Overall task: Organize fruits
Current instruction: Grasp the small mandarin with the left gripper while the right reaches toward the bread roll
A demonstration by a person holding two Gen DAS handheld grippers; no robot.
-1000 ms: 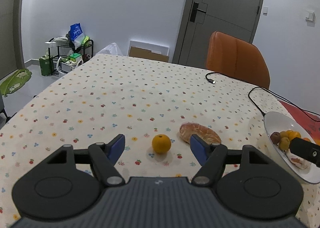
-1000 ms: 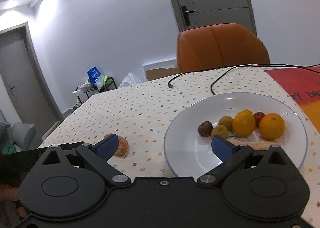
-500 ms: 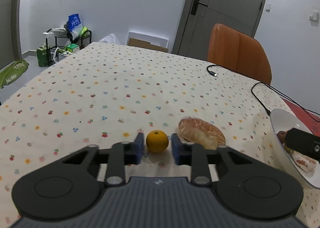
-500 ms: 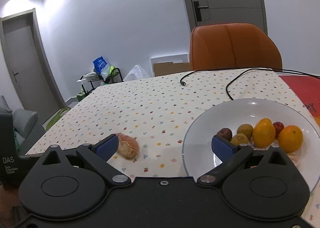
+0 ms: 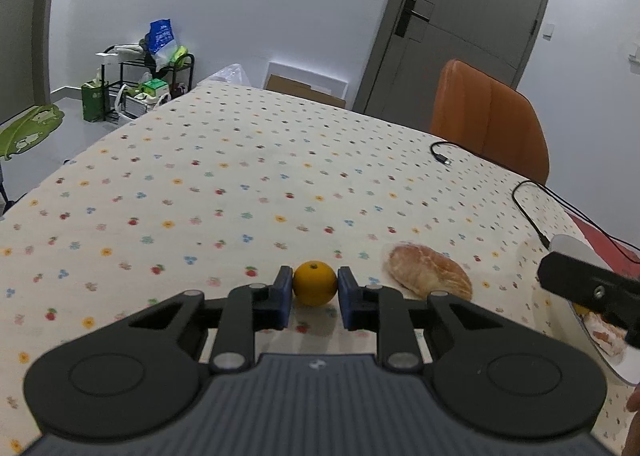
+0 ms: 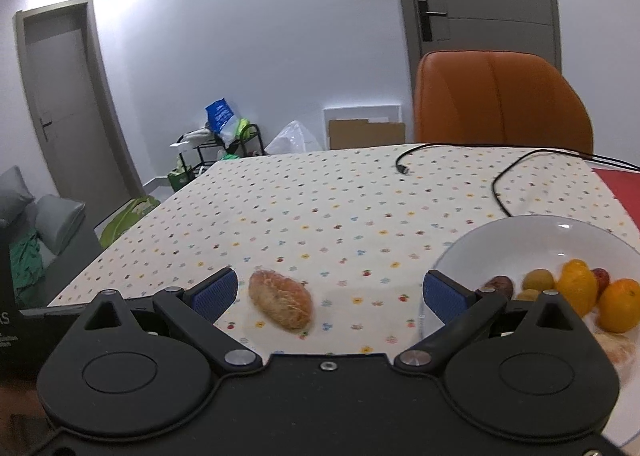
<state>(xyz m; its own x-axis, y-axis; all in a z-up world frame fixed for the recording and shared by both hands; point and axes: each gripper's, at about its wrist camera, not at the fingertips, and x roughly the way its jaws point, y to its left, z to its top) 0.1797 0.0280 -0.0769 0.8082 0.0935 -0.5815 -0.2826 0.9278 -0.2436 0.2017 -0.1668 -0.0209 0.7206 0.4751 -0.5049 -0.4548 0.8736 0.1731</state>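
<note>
A small orange (image 5: 315, 282) sits between the blue pads of my left gripper (image 5: 314, 288), which is shut on it just above the flowered tablecloth. To its right lies a peeled citrus piece (image 5: 430, 272), which the right wrist view shows too (image 6: 281, 299). My right gripper (image 6: 328, 296) is open, with that peeled piece ahead of its left finger. A white plate (image 6: 460, 256) at the right holds several fruits, among them two oranges (image 6: 618, 304) and small brown and green ones. In the left wrist view only the plate's edge (image 5: 568, 246) shows behind the right gripper's body.
An orange chair (image 5: 488, 120) stands at the table's far side. Black cables (image 5: 532, 212) run across the cloth towards the plate. A red mat (image 6: 622, 186) lies at the far right. A shelf with bags (image 5: 148, 80) stands on the floor beyond the table's left edge.
My left gripper closed from wide open onto the small orange. The right gripper swung left, so the plate slid right in its view and the peeled piece came between its fingers' line.
</note>
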